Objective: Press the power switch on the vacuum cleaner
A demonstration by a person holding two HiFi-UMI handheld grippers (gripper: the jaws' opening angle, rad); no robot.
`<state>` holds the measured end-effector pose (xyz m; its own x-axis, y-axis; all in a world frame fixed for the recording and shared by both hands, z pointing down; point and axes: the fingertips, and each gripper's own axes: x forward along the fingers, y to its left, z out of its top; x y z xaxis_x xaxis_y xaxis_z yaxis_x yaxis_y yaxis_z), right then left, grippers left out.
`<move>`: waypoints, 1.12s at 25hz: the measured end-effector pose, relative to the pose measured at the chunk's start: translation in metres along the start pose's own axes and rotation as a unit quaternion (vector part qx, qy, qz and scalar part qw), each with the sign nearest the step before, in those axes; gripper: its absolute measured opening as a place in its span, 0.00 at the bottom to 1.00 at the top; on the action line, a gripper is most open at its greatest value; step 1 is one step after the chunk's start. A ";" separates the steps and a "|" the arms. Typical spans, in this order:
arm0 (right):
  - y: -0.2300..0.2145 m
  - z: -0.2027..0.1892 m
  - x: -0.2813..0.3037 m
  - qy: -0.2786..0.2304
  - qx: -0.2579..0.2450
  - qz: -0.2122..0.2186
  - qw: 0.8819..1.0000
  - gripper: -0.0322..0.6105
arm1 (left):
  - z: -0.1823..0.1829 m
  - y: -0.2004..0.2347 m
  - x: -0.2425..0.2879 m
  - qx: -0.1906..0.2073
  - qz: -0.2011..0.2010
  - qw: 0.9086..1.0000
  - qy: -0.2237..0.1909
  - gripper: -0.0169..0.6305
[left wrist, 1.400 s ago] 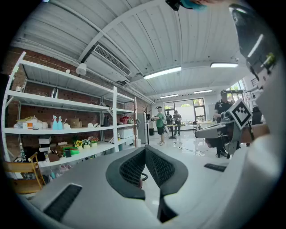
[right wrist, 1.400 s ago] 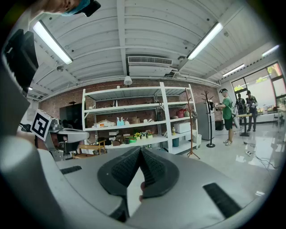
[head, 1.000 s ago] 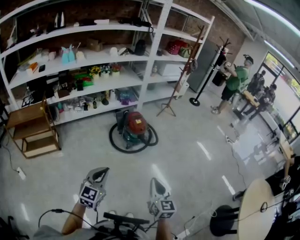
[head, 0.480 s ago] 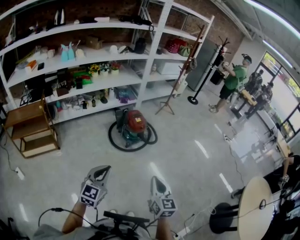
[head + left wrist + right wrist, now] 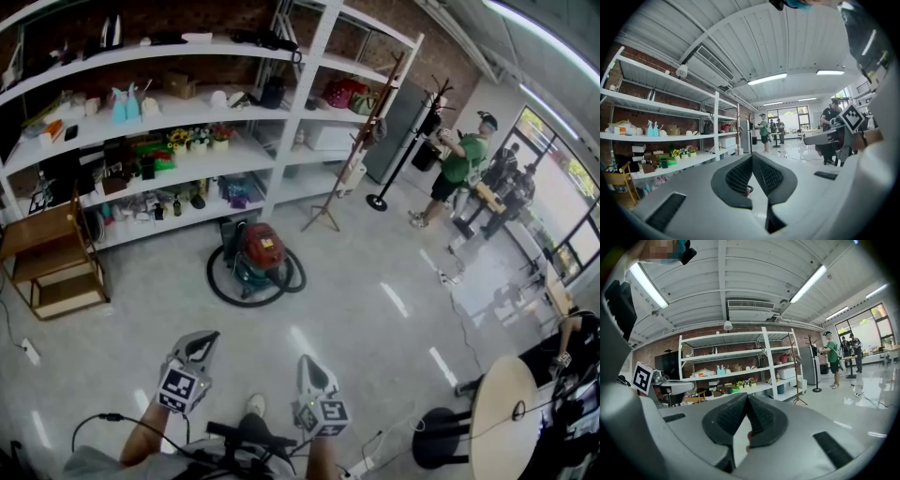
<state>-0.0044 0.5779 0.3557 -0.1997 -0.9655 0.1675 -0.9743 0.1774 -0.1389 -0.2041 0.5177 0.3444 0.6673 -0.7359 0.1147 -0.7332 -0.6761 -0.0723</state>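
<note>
Showing vacuum cleaner point(image 5: 258, 255) only in head view, apparently near shelves point(image 5: 187, 112).

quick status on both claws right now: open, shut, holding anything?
Left claw: closed, holding nothing.
Right claw: closed, holding nothing.

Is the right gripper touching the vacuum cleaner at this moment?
Apart. The head view shows a stretch of bare floor between the right gripper and the vacuum cleaner.

Left gripper point(image 5: 201, 341) and right gripper point(image 5: 309, 364): pale grey shells, black ribbed fingers point(image 5: 739, 176), black-and-white marker cubes point(image 5: 178, 389); sleeve point(image 5: 89, 464) possibly grey.
</note>
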 end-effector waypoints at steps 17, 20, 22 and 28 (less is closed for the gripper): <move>-0.100 0.036 0.105 0.007 0.012 0.031 0.999 0.06 | 0.022 0.015 0.147 0.004 0.017 1.000 0.014 0.04; -0.119 0.037 0.120 0.009 0.014 0.038 0.999 0.06 | 0.022 0.014 0.169 0.007 0.022 1.000 0.018 0.04; -0.130 0.040 0.128 0.008 0.013 0.042 0.999 0.06 | 0.022 0.014 0.182 0.007 0.026 0.999 0.021 0.04; -0.162 0.040 0.147 0.008 0.007 0.053 0.999 0.06 | 0.022 0.012 0.214 0.013 0.039 0.999 0.019 0.04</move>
<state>0.1278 0.3992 0.3634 -0.3040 -0.9378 0.1675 -0.9458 0.2760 -0.1709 -0.0670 0.3513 0.3467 0.6016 -0.7854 0.1458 -0.7793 -0.6172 -0.1088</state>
